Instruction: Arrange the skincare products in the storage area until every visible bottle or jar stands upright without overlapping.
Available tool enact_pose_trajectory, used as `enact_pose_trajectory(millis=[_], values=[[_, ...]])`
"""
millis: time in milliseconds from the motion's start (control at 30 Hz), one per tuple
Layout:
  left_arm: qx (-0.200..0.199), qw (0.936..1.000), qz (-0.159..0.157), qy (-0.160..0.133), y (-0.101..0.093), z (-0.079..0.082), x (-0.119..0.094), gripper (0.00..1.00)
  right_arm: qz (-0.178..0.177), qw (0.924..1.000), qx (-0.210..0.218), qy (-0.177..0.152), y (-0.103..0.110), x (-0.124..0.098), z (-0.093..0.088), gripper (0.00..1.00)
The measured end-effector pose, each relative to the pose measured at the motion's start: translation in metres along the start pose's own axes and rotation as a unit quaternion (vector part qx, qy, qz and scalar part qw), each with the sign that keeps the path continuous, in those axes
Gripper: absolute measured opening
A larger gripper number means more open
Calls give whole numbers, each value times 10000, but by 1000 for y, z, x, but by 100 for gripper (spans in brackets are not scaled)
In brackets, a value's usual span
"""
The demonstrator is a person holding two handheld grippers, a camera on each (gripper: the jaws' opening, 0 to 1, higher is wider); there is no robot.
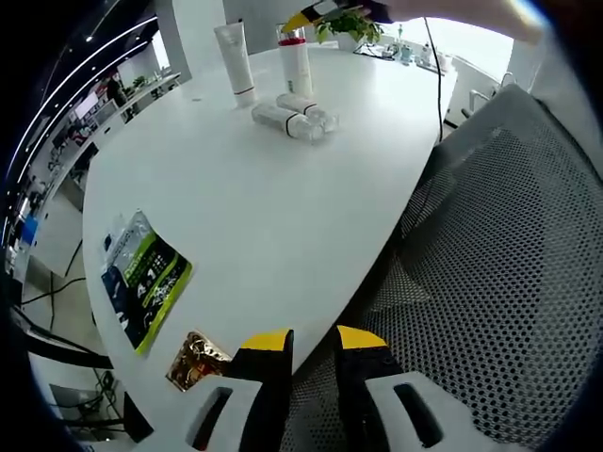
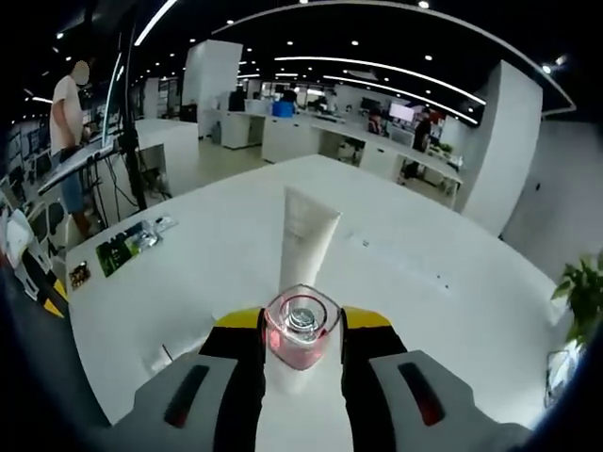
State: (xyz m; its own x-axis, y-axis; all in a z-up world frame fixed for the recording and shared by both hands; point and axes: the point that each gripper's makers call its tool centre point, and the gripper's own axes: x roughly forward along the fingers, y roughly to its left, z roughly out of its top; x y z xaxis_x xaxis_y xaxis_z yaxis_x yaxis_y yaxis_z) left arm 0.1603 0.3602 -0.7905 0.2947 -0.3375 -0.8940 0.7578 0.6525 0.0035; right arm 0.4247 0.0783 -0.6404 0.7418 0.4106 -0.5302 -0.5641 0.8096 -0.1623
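Gripping the red-capped bottle (image 2: 301, 331) in our right tongs (image 2: 301, 350), tube (image 2: 305, 235) beyond; left tongs (image 1: 311, 353) narrowly parted, empty.

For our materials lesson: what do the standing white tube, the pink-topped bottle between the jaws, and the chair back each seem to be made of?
White tube: probably soft plastic, matte, with a flat crimped top end.
Pink-topped bottle: clear glossy shoulder, glass or hard acrylic, with a shiny, perhaps metal, centre; white body below looks plastic.
Chair back: dark woven mesh, visibly perforated.
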Motion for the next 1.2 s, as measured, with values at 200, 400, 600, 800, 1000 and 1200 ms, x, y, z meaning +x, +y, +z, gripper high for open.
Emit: enact_pose_trajectory(millis=[200,400,600,800,1000,1200], values=[[-5,10000,-19,3,0,0,0,18,-57,10000,-58,-2,1,0,1,29],[-52,10000,13,-80,2,2,-1,18,-74,10000,-63,17,-2,0,0,29],[-68,9999,23,-84,2,2,-1,18,-162,9998,-31,119,-12,-3,-6,30],[-64,9999,37,-100,3,2,-2,18,-101,9998,17,175,-13,-3,-8,30],[-58,9999,41,-75,3,2,-2,18,-103,9996,-103,242,-12,-2,-11,35],[-49,9999,87,-133,5,4,-2,18,-223,9997,20,-93,-17,-7,-9,53]])
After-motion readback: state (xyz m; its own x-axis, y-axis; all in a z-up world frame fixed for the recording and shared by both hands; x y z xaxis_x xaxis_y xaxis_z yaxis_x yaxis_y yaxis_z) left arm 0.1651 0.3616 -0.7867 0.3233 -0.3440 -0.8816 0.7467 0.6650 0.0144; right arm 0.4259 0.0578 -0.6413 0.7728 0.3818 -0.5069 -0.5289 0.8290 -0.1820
